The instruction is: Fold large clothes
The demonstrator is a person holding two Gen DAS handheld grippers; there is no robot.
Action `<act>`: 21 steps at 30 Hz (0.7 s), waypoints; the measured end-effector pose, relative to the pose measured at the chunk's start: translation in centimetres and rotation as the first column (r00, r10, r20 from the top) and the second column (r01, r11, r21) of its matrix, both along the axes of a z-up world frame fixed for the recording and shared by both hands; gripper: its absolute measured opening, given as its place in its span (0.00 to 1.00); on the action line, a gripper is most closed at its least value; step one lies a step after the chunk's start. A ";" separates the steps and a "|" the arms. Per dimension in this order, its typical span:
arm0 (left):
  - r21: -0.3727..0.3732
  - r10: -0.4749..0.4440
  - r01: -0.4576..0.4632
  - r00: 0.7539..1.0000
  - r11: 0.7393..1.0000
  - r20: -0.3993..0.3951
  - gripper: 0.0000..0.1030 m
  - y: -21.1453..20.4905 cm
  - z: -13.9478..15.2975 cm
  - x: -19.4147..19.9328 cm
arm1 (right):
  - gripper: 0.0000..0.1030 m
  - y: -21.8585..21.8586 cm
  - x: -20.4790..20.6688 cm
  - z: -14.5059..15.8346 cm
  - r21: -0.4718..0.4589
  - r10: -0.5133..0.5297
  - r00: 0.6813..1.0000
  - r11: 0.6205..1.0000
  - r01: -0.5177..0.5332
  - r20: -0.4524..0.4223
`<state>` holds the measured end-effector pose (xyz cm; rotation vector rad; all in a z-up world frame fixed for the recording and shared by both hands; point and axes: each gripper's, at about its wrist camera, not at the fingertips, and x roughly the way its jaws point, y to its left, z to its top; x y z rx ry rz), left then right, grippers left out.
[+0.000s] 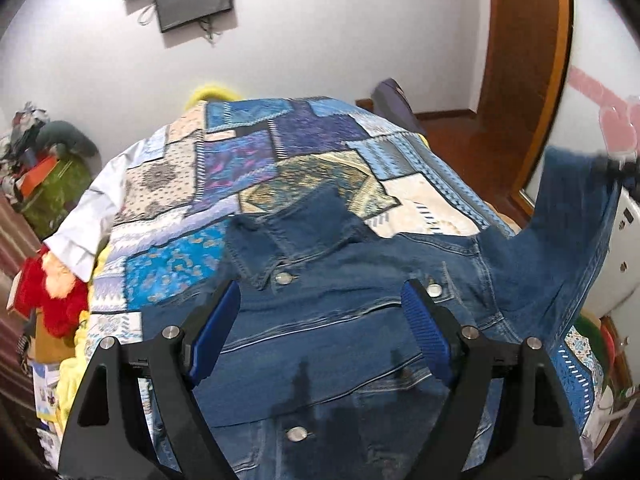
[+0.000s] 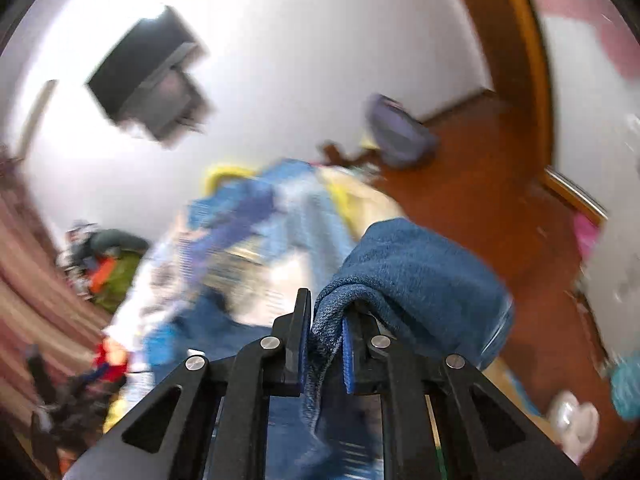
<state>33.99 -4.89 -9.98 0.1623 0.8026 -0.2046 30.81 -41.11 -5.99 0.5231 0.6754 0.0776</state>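
Denim, mid-blue: one buttoned jacket (image 1: 340,320) lies front-up on the blue patchwork bedspread (image 1: 248,160), three metal buttons showing. Left gripper (image 1: 320,312) hangs over it, jaws wide, nothing held. Only the right wrist view shows the right gripper (image 2: 324,344) clamped on one lifted sleeve (image 2: 416,280); background's blurry.
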 end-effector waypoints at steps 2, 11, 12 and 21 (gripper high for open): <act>0.000 0.018 -0.018 1.000 1.000 0.016 0.80 1.4 0.4 -0.6 | 0.10 3.5 1.1 1.8 0.004 0.063 0.997 0.998 -0.063 0.043; -0.032 0.114 -0.113 0.992 0.993 0.052 0.80 8.5 1.0 -4.2 | 0.10 20.9 4.8 -3.7 0.040 0.362 0.928 0.932 -0.360 -0.088; -0.039 0.126 -0.124 0.991 0.992 0.048 0.81 9.5 0.9 -4.6 | 0.10 22.3 5.1 -5.6 0.057 0.385 0.913 0.923 -0.381 -0.133; -0.030 0.152 -0.153 0.987 0.988 -0.044 0.81 12.2 -2.3 -5.9 | 0.11 26.5 4.6 -17.5 0.070 0.464 0.753 0.868 -0.492 -0.466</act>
